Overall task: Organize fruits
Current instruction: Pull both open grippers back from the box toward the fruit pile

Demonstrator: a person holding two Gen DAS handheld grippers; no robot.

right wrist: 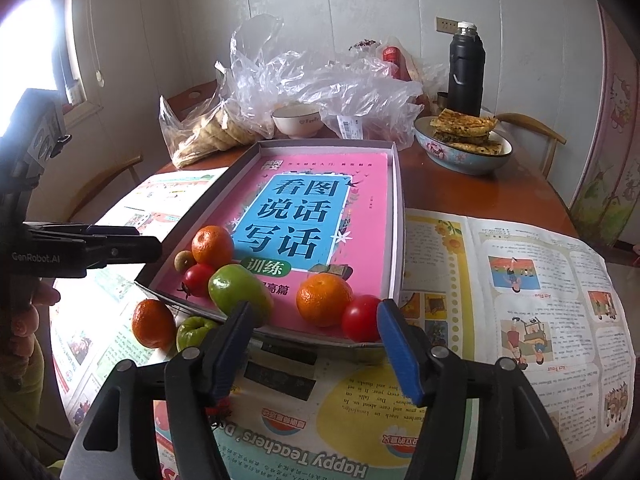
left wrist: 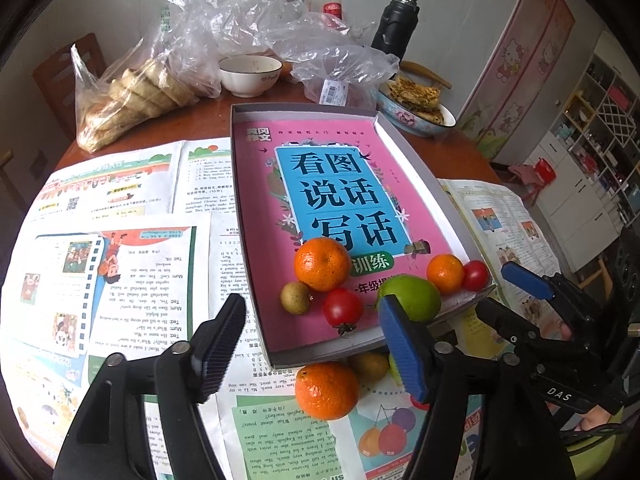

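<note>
A shallow grey box tray (left wrist: 404, 152) (right wrist: 398, 216) holds a pink book. At its near end lie two oranges (left wrist: 322, 264) (right wrist: 324, 299), two tomatoes (left wrist: 342, 307) (right wrist: 362, 317), a green fruit (left wrist: 414, 294) (right wrist: 236, 286) and a small brown fruit (left wrist: 295, 298) (right wrist: 185, 260). On the newspaper in front of the tray lie another orange (left wrist: 326, 390) (right wrist: 153, 324) and a small green fruit (right wrist: 196, 331). My left gripper (left wrist: 312, 344) is open and empty above that loose orange. My right gripper (right wrist: 314, 344) is open and empty at the tray's near edge.
Newspapers (left wrist: 120, 264) (right wrist: 520, 280) cover the round wooden table. Behind the tray stand a white bowl (left wrist: 250, 75), plastic bags with flatbread (left wrist: 132, 100), a blue bowl of pancakes (right wrist: 464, 148) and a black flask (right wrist: 466, 68). Chairs stand around the table.
</note>
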